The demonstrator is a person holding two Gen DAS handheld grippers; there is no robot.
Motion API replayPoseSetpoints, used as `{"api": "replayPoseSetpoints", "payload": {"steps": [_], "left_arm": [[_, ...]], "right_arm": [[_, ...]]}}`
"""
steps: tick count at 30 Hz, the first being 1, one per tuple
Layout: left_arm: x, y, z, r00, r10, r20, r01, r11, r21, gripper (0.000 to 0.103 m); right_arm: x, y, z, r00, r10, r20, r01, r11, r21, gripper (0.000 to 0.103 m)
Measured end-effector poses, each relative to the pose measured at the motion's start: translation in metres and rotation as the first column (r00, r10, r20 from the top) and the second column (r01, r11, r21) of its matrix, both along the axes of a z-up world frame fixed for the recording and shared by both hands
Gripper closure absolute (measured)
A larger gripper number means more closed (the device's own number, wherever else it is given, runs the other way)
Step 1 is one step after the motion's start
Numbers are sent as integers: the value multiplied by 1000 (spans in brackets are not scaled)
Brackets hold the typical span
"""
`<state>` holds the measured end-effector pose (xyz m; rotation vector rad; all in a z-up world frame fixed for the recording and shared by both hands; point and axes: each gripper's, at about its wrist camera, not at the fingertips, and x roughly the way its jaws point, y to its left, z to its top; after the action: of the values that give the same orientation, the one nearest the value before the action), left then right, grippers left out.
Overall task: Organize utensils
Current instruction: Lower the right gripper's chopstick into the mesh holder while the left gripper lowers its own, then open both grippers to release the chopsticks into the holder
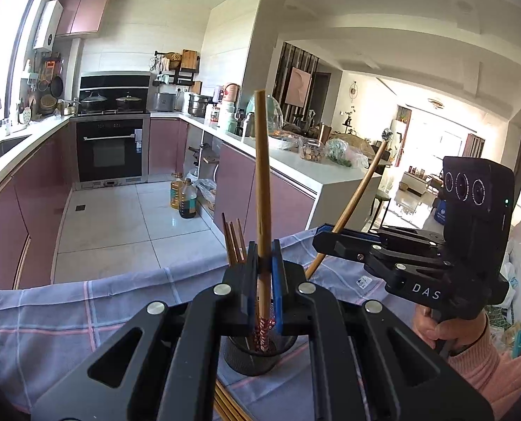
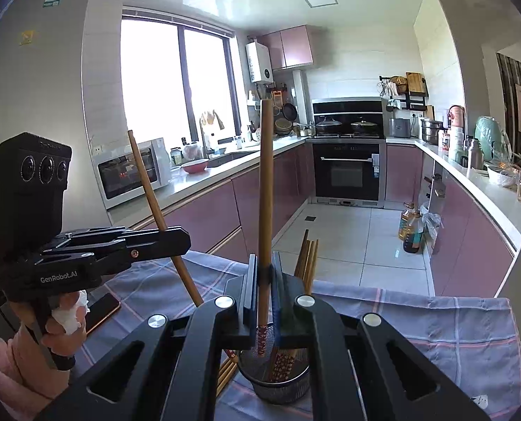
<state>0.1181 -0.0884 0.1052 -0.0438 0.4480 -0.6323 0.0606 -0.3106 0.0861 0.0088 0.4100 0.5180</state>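
Chopsticks are gripped one to each tool. The left gripper (image 1: pixel 264 256) is clamped on a single brown chopstick (image 1: pixel 262 175), held almost upright, its patterned end reaching down into the black mesh holder (image 1: pixel 246 359) just below the jaws. The right gripper (image 2: pixel 263 263) is likewise clamped on its own chopstick (image 2: pixel 265 182), near upright, above the same holder (image 2: pixel 278 387), in which patterned ends of others are seen. More chopsticks (image 2: pixel 308 259) are stood in the holder, and further ones (image 1: pixel 225 403) are lain on the checked cloth (image 1: pixel 85 308) beside it. A pink sleeve (image 1: pixel 485 365) is seen behind the right tool.
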Motion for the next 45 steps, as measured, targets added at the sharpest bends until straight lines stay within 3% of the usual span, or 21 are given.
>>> {"api": "replayPoseSetpoints", "payload": {"steps": [4,11,24,35,43,45], "left_arm": [[8,-15,-10,1000,17,-17,-16,999,47,95],[20,-29,-42,993,4,-121,16,987,160,95],[52,-36,-76,966,-39,-256,93,975,204,95],[86,-46,-83,961,7,-275,59,972,230,94],[75,-33,-85,969,35,-246,15,980,200,91],[66,-25,-83,973,47,-225,-6,984,180,85]], "right_arm": [[10,2,-12,999,-5,-42,4,1000,-21,97],[25,5,-33,992,-13,-126,5,998,-61,97],[53,12,-62,963,-11,-270,-20,994,-112,97],[71,11,-74,951,-50,-306,26,996,-82,94],[62,5,-75,956,-55,-289,41,998,-53,78],[55,4,-72,962,-43,-270,34,999,-38,71]]}}
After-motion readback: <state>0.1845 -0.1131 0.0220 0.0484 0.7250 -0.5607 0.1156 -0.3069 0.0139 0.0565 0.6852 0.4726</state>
